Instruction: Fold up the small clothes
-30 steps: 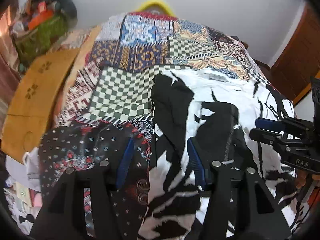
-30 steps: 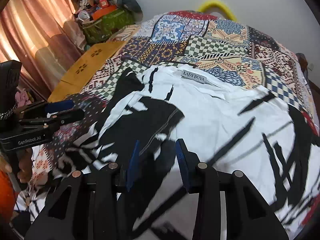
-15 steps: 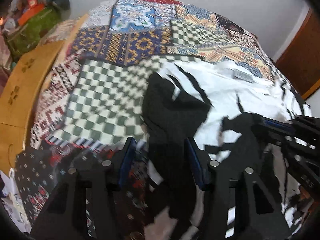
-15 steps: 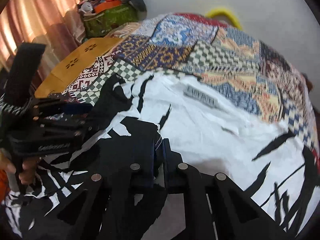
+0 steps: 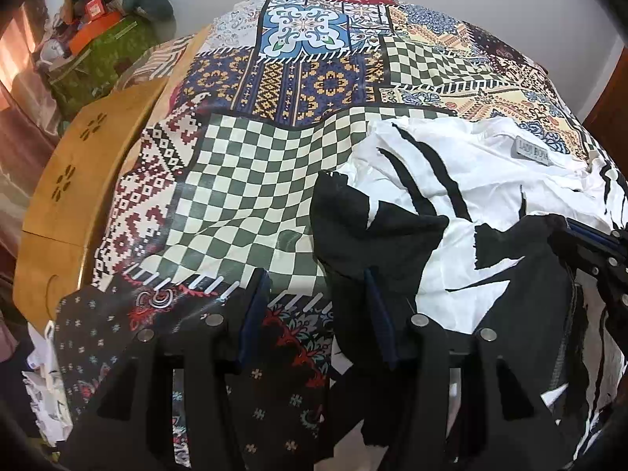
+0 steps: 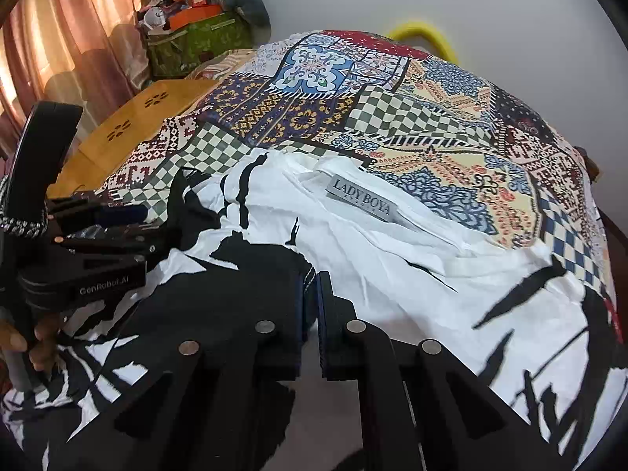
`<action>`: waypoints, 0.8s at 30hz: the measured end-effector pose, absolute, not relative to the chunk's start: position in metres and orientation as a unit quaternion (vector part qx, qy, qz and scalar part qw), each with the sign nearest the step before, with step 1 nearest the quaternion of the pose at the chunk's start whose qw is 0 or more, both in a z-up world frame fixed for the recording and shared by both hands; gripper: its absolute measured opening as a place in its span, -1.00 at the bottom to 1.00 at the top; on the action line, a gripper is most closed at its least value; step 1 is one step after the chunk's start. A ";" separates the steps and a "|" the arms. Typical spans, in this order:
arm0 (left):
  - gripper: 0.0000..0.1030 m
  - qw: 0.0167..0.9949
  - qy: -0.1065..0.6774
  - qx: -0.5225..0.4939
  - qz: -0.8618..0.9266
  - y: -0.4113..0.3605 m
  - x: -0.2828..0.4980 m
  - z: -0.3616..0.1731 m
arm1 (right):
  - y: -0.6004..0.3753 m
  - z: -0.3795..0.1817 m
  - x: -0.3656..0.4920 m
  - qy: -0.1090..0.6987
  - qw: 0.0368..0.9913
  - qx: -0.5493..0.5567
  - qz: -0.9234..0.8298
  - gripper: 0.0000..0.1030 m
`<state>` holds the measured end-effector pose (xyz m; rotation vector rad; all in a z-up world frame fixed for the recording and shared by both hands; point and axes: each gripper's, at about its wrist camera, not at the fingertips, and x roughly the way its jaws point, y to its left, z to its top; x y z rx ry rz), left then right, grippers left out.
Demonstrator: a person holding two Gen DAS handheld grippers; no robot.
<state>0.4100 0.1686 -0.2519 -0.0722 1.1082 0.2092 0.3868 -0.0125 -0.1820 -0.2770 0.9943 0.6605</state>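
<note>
A white garment with black brush-stroke print lies spread on a patchwork bedspread, its grey neck label facing up. My right gripper is shut on a raised fold of the garment's black part, near a stitched seam. In the left wrist view the right gripper comes in from the right edge, pinching that black cloth. My left gripper stands open over the garment's left black edge, with one finger above the cloth and the other above the bedspread. The left gripper also shows at the left of the right wrist view.
A wooden board borders the bed on the left. Behind it stand a green bag piled with things and a pink curtain. A hand holds the left gripper's handle. A yellow hoop leans at the far wall.
My right gripper has shut on a fold of the garment. Both grippers have come lower and closer to the cloth, the left one settling over the black left edge.
</note>
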 end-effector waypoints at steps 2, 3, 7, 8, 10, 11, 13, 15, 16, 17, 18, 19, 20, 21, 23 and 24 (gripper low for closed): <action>-0.01 0.846 0.523 -0.035 0.096 0.168 0.405 -0.243 | -0.021 -0.173 0.382 0.469 0.817 -0.122 0.314 -0.86; -0.01 0.848 0.520 -0.038 0.090 0.168 0.401 -0.237 | -0.024 -0.169 0.378 0.467 0.817 -0.120 0.315 -0.86; -0.01 0.862 0.499 -0.036 0.083 0.162 0.385 -0.206 | -0.047 -0.147 0.363 0.455 0.827 -0.117 0.310 -0.80; -0.01 0.866 0.493 -0.036 0.081 0.161 0.381 -0.197 | -0.052 -0.143 0.360 0.451 0.830 -0.116 0.307 -0.79; -0.01 0.872 0.483 -0.036 0.077 0.156 0.374 -0.180 | -0.066 -0.132 0.353 0.445 0.837 -0.106 0.301 -0.75; -0.01 0.874 0.479 -0.036 0.076 0.153 0.371 -0.172 | -0.075 -0.126 0.351 0.442 0.841 -0.098 0.297 -0.70; -0.01 0.880 0.469 -0.034 0.069 0.145 0.363 -0.155 | -0.094 -0.114 0.345 0.436 0.848 -0.079 0.289 -0.51; 0.02 0.885 0.460 -0.031 0.061 0.137 0.357 -0.143 | -0.111 -0.104 0.340 0.426 0.858 -0.063 0.280 -0.42; 0.04 0.888 0.456 -0.031 0.055 0.131 0.353 -0.137 | -0.123 -0.099 0.336 0.420 0.863 -0.053 0.274 -0.38; 0.10 0.890 0.452 -0.032 0.048 0.125 0.350 -0.132 | -0.132 -0.095 0.333 0.417 0.867 -0.048 0.269 -0.37; 0.15 0.892 0.448 -0.032 0.042 0.120 0.347 -0.129 | -0.140 -0.092 0.331 0.413 0.870 -0.044 0.264 -0.37; 0.17 0.894 0.445 -0.032 0.036 0.113 0.345 -0.126 | -0.153 -0.089 0.327 0.408 0.876 -0.041 0.255 -0.35; 0.24 0.896 0.442 -0.031 0.028 0.105 0.343 -0.124 | -0.161 -0.088 0.326 0.407 0.879 -0.040 0.247 -0.34; 0.31 0.897 0.440 -0.030 0.023 0.098 0.342 -0.124 | -0.170 -0.088 0.323 0.403 0.883 -0.041 0.238 -0.29; 0.39 0.898 0.439 -0.026 0.012 0.084 0.345 -0.125 | -0.193 -0.089 0.317 0.401 0.889 -0.040 0.216 -0.16; 0.41 0.898 0.440 -0.021 0.007 0.076 0.347 -0.128 | -0.204 -0.092 0.314 0.402 0.892 -0.040 0.204 -0.13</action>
